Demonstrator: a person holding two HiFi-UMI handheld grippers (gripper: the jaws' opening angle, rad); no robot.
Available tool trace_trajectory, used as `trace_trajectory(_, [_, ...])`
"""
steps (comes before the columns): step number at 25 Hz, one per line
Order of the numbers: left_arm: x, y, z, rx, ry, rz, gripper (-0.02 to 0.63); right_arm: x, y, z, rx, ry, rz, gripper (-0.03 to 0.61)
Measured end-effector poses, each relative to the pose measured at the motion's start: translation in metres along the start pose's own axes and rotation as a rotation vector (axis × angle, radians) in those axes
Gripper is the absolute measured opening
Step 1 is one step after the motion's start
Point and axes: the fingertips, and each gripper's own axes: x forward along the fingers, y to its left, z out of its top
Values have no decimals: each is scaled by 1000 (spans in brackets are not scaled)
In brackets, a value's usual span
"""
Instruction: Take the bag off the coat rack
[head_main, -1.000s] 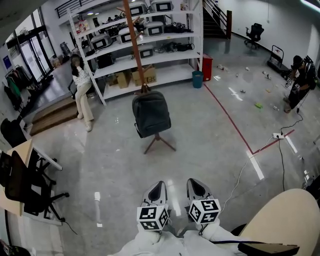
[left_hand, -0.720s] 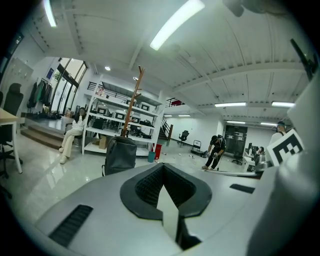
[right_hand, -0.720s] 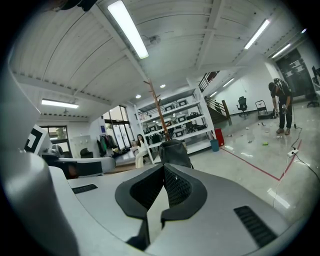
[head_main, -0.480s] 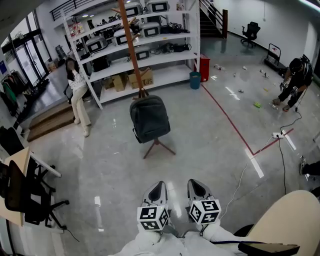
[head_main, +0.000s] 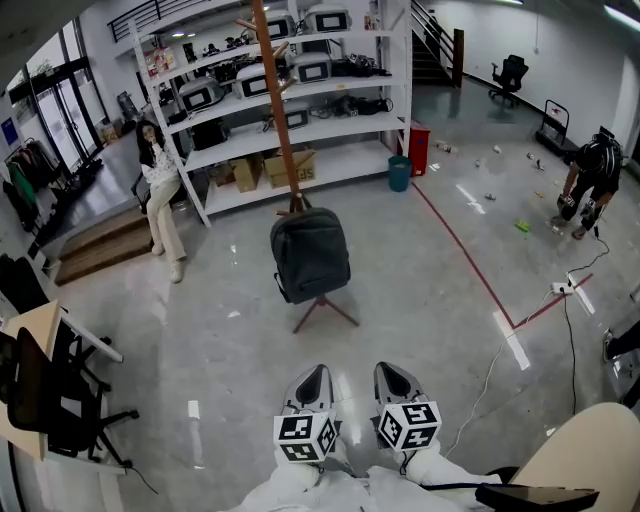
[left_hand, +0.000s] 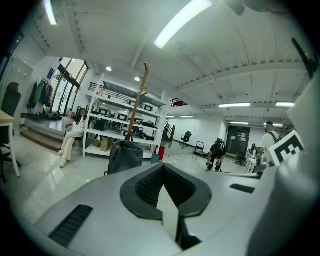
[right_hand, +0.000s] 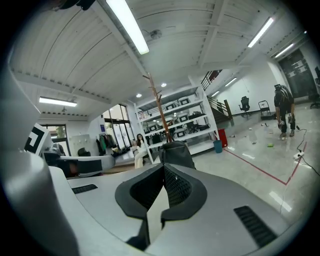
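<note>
A dark grey backpack (head_main: 311, 255) hangs by its top loop from a tall wooden coat rack (head_main: 277, 110) that stands on tripod feet on the glossy floor, a few steps ahead of me. Both grippers are held low and side by side at the bottom of the head view, well short of the bag. The left gripper (head_main: 313, 384) is shut with nothing in it, and so is the right gripper (head_main: 394, 379). In the left gripper view the backpack (left_hand: 125, 156) shows beyond the closed jaw tips. In the right gripper view the backpack (right_hand: 176, 152) sits just above them.
White shelving (head_main: 300, 120) with equipment and boxes stands behind the rack. A person sits (head_main: 160, 185) at its left; another person bends over (head_main: 585, 190) at far right. A black office chair (head_main: 45, 375) is at left, a round table (head_main: 580, 465) at bottom right. Red floor tape (head_main: 470, 270) and cables (head_main: 570, 330) run right.
The view has shifted a little, so the rack and backpack sit slightly further right and look a bit larger. The bending person has moved. Both grippers keep their place and stay shut.
</note>
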Motion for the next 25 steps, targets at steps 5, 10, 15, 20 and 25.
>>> trace_trajectory(5, [15, 24, 9, -10, -7, 11, 2, 31, 10, 6, -16, 6, 20, 11])
trace_trajectory(10, [35, 44, 19, -15, -14, 13, 2, 63, 20, 13, -33, 9, 38, 11])
trace_trajectory(15, [53, 63, 23, -17, -12, 0, 2, 94, 26, 16, -42, 9, 34, 11])
trace_trajectory(20, [69, 82, 24, -17, 2, -11, 2, 119, 31, 16, -33, 9, 32, 11])
trace_trajectory(25, [84, 94, 30, -4, 2, -39, 2, 141, 37, 18, -21, 5, 24, 11])
